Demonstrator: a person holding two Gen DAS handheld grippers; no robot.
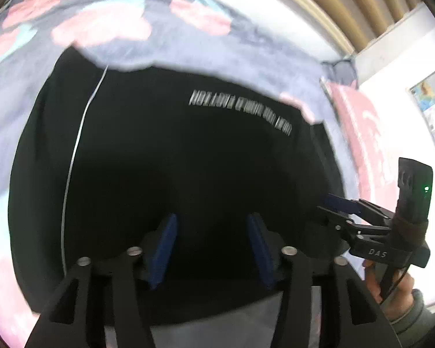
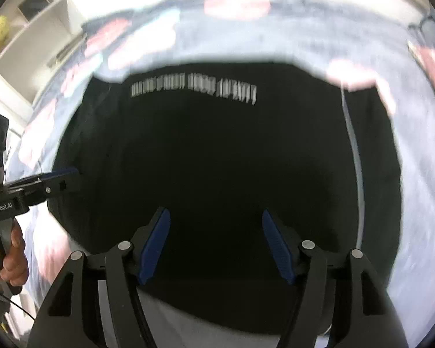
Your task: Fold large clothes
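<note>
A large black garment (image 1: 171, 174) is lying spread over a grey bedcover (image 1: 246, 46) patterned with pink and pale blue flowers, and it is filling the middle of both wrist views. A line of white lettering (image 1: 240, 113) is running across the garment toward its far edge (too blurred to read), and a thin white stripe (image 1: 75, 156) is curving down one side of the dark cloth.

The left gripper (image 1: 211, 246) is hanging above the garment's near part, its blue pads (image 1: 162, 249) standing apart with only dark cloth showing behind the gap; nothing is being pinched. The right gripper (image 2: 214, 243) is hovering over the garment likewise, its jaws spread a little wider and gripping nothing, though whether the tips are brushing the fabric I cannot tell.

In the left wrist view the right gripper is reaching in over the garment's right edge, with a person's hand (image 1: 391, 284) wrapping its handle. Beyond the garment's right side a pink pillow (image 1: 359, 133) is sitting on the bedcover. A white shelf unit (image 2: 34, 29) is standing past the garment's far left corner in the right wrist view.
</note>
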